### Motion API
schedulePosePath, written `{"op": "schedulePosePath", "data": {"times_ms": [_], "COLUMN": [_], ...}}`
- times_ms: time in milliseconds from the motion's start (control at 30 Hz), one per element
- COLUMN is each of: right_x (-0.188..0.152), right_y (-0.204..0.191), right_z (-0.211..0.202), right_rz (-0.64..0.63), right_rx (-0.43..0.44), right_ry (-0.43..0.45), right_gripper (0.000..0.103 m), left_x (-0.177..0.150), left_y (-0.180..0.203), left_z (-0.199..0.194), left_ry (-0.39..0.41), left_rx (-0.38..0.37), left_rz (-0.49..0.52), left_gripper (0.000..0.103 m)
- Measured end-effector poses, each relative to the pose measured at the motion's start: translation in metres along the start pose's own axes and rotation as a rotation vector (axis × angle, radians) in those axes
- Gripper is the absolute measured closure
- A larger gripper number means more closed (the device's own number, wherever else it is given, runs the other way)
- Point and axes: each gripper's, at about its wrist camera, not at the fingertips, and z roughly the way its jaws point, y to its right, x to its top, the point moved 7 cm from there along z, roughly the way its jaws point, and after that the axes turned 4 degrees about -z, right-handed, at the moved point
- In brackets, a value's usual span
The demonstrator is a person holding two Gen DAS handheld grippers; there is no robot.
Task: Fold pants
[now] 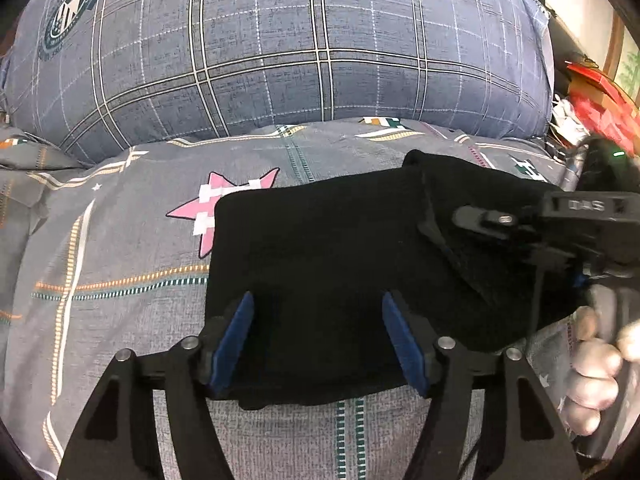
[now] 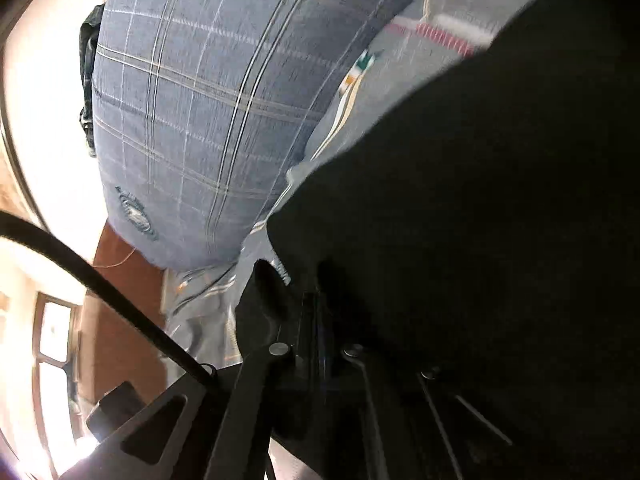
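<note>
The black pants (image 1: 320, 248) lie folded into a compact rectangle on the patterned bed sheet (image 1: 120, 280). My left gripper (image 1: 316, 332) is open, its blue-padded fingers (image 1: 236, 332) standing wide apart over the near edge of the pants. My right gripper (image 1: 492, 220) comes in from the right, held in a hand, and is shut on the right edge of the pants, lifting a flap. In the right wrist view the pants (image 2: 480, 200) fill the right side, and the right gripper (image 2: 316, 320) is closed on the black cloth.
A large blue plaid pillow (image 1: 300, 48) lies across the far side of the bed; it also shows in the right wrist view (image 2: 200, 120). Red clutter (image 1: 596, 96) sits at the far right. A black cable (image 2: 100, 292) crosses the right wrist view.
</note>
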Motion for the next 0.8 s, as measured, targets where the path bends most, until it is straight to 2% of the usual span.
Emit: {"op": "schedulePosePath", "data": {"times_ms": [33, 67, 100, 133, 167, 333, 533, 633, 800], "right_x": [0.000, -0.001, -0.003, -0.008, -0.014, -0.059, -0.122, -0.138, -0.151], "right_y": [-0.006, -0.010, -0.016, -0.020, -0.023, -0.012, -0.016, -0.036, -0.089], "right_z": [-0.010, -0.021, -0.034, -0.048, -0.059, -0.119, -0.147, -0.147, -0.163], "right_rz": [-0.045, -0.083, -0.126, -0.157, -0.175, -0.191, -0.194, -0.282, -0.491], "right_rx": [-0.043, -0.073, -0.108, -0.126, -0.130, -0.166, -0.220, -0.276, -0.346], "right_ry": [0.027, 0.046, 0.068, 0.091, 0.107, 0.150, 0.146, 0.146, 0.236], "right_gripper": [0.102, 0.091, 0.085, 0.069, 0.060, 0.058, 0.056, 0.056, 0.041], "left_x": [0.001, 0.001, 0.001, 0.001, 0.000, -0.019, -0.045, -0.046, -0.046], "left_y": [-0.001, -0.004, -0.006, -0.008, -0.011, -0.021, -0.021, -0.018, -0.013], "left_z": [-0.003, -0.010, -0.014, -0.025, -0.039, -0.106, -0.166, -0.187, -0.216], "left_ry": [-0.009, -0.018, -0.016, -0.004, 0.017, 0.117, 0.214, 0.265, 0.332], "left_rx": [-0.001, -0.011, -0.024, -0.040, -0.040, 0.044, 0.124, 0.160, 0.196], "left_rz": [-0.013, -0.037, -0.059, -0.081, -0.096, -0.125, -0.140, -0.118, -0.089], "left_gripper": [0.037, 0.037, 0.037, 0.037, 0.037, 0.037, 0.034, 0.032, 0.031]}}
